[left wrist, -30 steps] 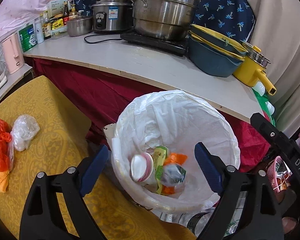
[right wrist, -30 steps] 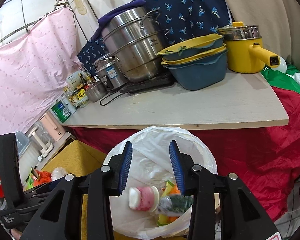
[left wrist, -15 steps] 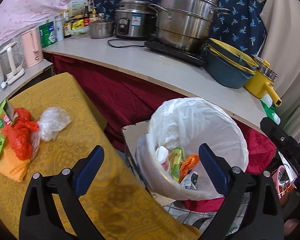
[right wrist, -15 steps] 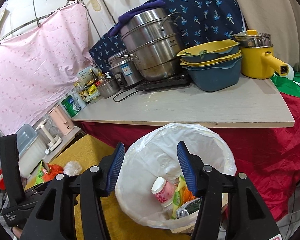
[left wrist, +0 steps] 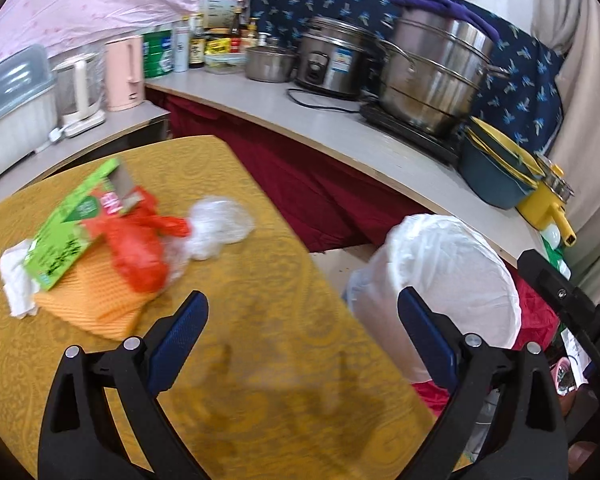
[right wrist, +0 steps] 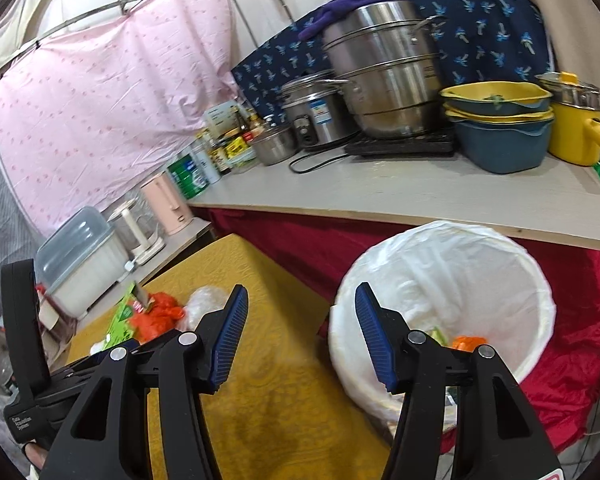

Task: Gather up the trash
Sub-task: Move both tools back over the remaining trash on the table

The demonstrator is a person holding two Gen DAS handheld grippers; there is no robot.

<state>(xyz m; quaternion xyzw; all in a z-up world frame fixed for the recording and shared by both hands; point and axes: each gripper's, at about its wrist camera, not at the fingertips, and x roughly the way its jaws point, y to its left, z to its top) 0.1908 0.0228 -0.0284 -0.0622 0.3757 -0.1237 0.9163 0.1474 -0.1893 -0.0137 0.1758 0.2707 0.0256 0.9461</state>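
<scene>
Green carton (left wrist: 70, 229) flat on table (left wrist: 260, 360), long axis diagonal

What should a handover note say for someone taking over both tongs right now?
Left tongs: open, empty, above the yellow table, facing the trash pile.
Right tongs: open, empty, between the table edge and the bin.
Done: some trash is already in the white-lined bin; an orange scrap shows inside.
Left on the table, bunched together: green carton, red plastic bag, clear plastic bag, white tissue, orange cloth. Whether the cloth counts as trash is unclear.
Next: probably pick from the pile, the clear bag being nearest the bin, and drop it in.
</scene>
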